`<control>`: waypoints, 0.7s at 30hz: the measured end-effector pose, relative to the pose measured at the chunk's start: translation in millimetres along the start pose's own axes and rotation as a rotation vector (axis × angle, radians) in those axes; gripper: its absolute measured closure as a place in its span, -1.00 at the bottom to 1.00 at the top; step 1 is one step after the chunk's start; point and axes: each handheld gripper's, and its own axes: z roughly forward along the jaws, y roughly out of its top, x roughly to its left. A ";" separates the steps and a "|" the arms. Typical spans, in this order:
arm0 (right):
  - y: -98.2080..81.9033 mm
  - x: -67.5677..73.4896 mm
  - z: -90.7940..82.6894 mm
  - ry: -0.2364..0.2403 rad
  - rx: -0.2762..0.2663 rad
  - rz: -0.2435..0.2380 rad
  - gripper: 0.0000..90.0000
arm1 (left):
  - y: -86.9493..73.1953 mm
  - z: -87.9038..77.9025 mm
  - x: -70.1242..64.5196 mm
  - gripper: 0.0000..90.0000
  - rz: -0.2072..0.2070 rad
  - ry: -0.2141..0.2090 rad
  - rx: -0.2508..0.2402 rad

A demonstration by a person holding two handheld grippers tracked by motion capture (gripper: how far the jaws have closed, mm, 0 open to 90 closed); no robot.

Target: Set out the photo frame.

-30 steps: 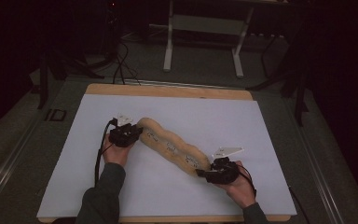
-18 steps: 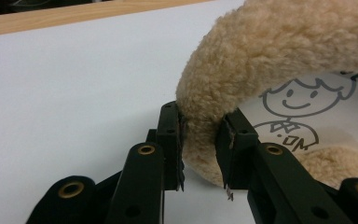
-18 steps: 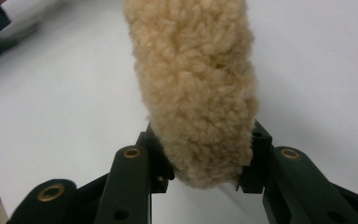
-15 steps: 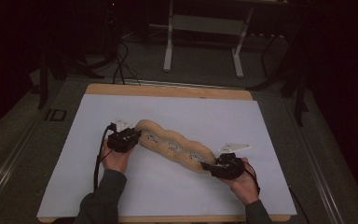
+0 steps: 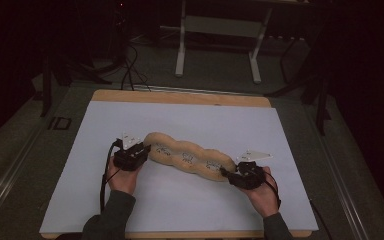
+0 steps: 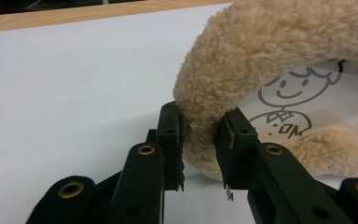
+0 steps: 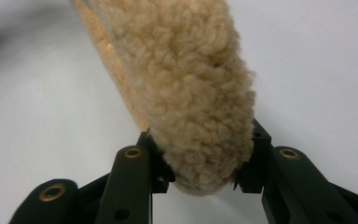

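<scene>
Your worktop (image 5: 130, 210) is a wooden board under a white sheet, and the long plush cushion (image 5: 187, 160) lies slantwise across the middle of it, one end toward the left edge, the other lower and toward the right edge. It is tan and fleecy, lumpy in several bulges, with a clear panel of cartoon drawings (image 6: 286, 105) along it.

You hold it at both ends. Your left gripper (image 5: 139, 151) has its fingers (image 6: 170, 140) pressed into the fleece of the rounded end, clamped on it. Your right gripper (image 5: 230, 176) has the opposite end wedged between its fingers (image 7: 151, 163), likewise gripping it (the pile bulges out over both).

This looks like the carrying or repositioning step: both ends are secured and the cushion appears to rest on the sheet or just above it. Next you will probably need to move both hands together at matching pace, keeping the grip firm, since soft fleece can slip out and the middle may sag.
</scene>
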 end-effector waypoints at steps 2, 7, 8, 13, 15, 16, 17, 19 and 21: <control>1.0 -1.0 -0.6 -0.009 -0.006 0.002 0.43 | -2.4 -1.7 -0.8 0.63 -0.006 0.002 -0.006; 3.9 -2.8 1.0 -0.012 -0.008 -0.003 0.42 | -3.9 -5.2 -2.0 0.63 -0.008 0.016 -0.013; 4.3 -3.0 1.2 -0.013 -0.009 -0.004 0.42 | -4.1 -6.2 -2.1 0.63 -0.007 0.018 -0.014; 5.7 -4.6 3.4 -0.015 -0.020 -0.011 0.39 | -5.9 -12.1 -4.6 0.63 0.007 0.039 -0.023; 5.9 -6.2 4.8 -0.015 -0.026 -0.012 0.38 | -7.0 -13.6 -6.6 0.63 0.015 0.048 -0.025; 5.8 -7.0 5.2 -0.015 -0.024 -0.011 0.37 | -7.4 -13.8 -7.3 0.63 0.018 0.052 -0.024; 5.8 -8.0 5.8 -0.016 -0.024 -0.015 0.37 | -8.0 -14.0 -8.4 0.63 0.019 0.056 -0.022; 5.6 -10.1 7.2 -0.012 -0.023 -0.011 0.36 | -9.1 -13.4 -9.8 0.63 0.020 0.058 -0.020; 4.9 -12.2 8.9 -0.013 -0.018 -0.004 0.35 | -9.9 -12.9 -10.8 0.63 0.019 0.061 -0.015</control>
